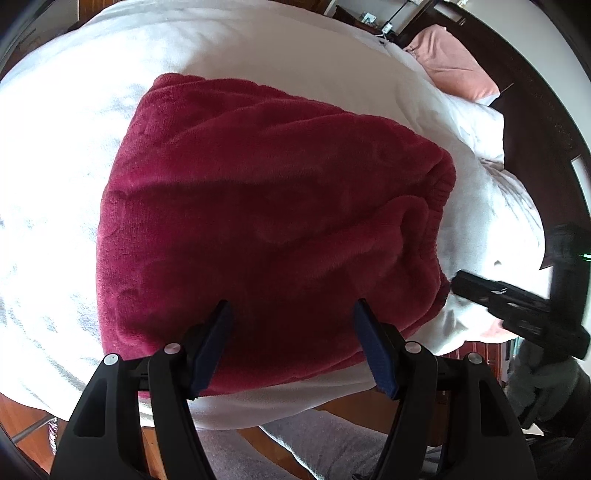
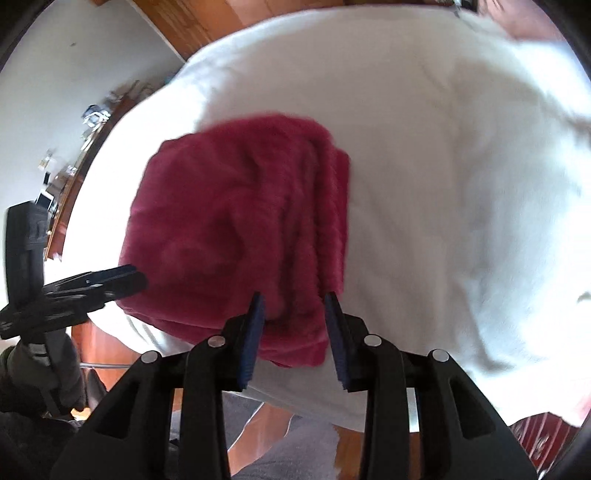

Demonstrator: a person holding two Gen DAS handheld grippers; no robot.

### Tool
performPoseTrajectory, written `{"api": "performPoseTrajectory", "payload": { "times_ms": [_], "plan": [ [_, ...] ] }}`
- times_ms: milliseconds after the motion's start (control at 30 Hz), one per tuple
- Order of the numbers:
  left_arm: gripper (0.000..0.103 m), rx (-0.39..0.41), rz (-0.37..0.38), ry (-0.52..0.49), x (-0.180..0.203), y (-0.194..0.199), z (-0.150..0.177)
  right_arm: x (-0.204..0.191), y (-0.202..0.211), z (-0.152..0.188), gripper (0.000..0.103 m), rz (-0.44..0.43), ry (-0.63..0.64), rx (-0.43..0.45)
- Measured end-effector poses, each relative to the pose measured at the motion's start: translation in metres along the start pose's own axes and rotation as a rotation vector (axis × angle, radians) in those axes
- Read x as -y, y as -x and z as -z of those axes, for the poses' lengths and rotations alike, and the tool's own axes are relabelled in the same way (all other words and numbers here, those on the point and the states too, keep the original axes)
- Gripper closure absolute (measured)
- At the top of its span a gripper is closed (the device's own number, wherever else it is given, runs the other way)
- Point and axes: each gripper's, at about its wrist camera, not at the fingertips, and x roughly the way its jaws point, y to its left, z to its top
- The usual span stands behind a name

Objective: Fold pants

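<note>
The dark red fleece pants (image 1: 266, 221) lie folded into a compact rectangle on the white bed cover (image 1: 55, 166). My left gripper (image 1: 291, 314) is open, its blue pads hovering over the near edge of the pants and holding nothing. My right gripper (image 2: 295, 306) is open over the near right corner of the pants (image 2: 240, 221), at the waistband end, with no cloth pinched between the pads. The right gripper also shows in the left wrist view (image 1: 517, 310) beside the pants' right edge. The left gripper shows in the right wrist view (image 2: 92, 284) at the pants' left edge.
A pink pillow (image 1: 450, 62) and a white pillow (image 1: 480, 125) lie at the head of the bed by a dark headboard (image 1: 535, 110). Wooden floor (image 2: 207, 22) surrounds the bed. A cluttered wooden dresser (image 2: 70, 184) stands along the wall. My grey-trousered legs (image 1: 314, 443) are at the bed's near edge.
</note>
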Motion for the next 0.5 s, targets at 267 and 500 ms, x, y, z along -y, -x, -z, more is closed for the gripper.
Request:
{"api": "performPoseTrajectory", "payload": {
  "times_ms": [267,500],
  "plan": [
    [0.036,0.004,-0.034,-0.012,0.003,-0.002,0.005,-0.025,-0.044,-0.006,0.067,-0.027,-0.003,-0.065],
    [0.028,-0.005,-0.077,-0.003,0.002,-0.002,0.003,-0.038,-0.06,-0.012,0.076,-0.026,0.011,-0.099]
  ]
}}
